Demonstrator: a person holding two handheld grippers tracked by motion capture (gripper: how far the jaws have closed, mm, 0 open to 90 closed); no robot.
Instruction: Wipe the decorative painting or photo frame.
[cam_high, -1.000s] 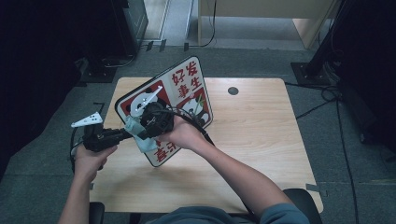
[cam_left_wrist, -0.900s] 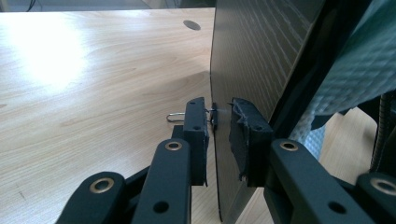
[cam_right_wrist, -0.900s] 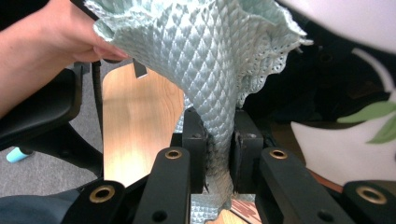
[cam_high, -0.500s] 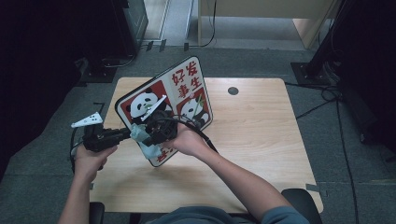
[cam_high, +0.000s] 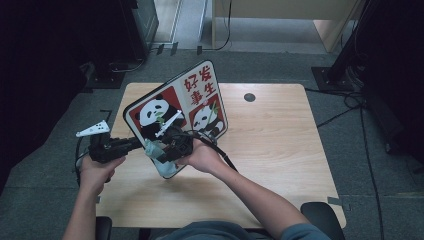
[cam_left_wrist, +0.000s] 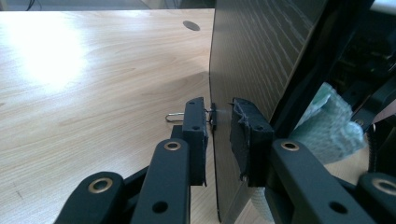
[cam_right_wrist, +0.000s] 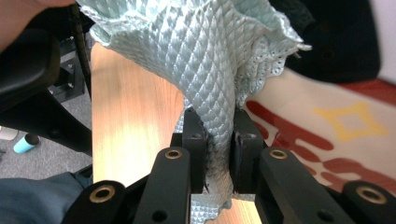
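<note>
Wiping the upright panda board (cam_high: 197, 95) on the surface (cam_high: 280, 145); my right fingers (cam_right_wrist: 247, 140) clench the soft, light cloth (cam_right_wrist: 205, 56); my left fingers (cam_left_wrist: 194, 126) pinch the stiff board's thin lower edge.

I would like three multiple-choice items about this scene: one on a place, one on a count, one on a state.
1. Where does the board stand?
A. flat on the floor
B. tilted up on the table
C. on a shelf

2. How many pandas are on the board's front?
A. two
B. four
C. none

3. What is between the jaws of the right gripper?
A. nothing
B. a cable
C. the cloth

Answers:
1. B: in the high view the board's lower edge is down at the table and the left gripper grips its edge.
2. A: one panda on the red panel, one beside it.
3. C: the right gripper view shows the pale green cloth pinched between the pads.
</note>
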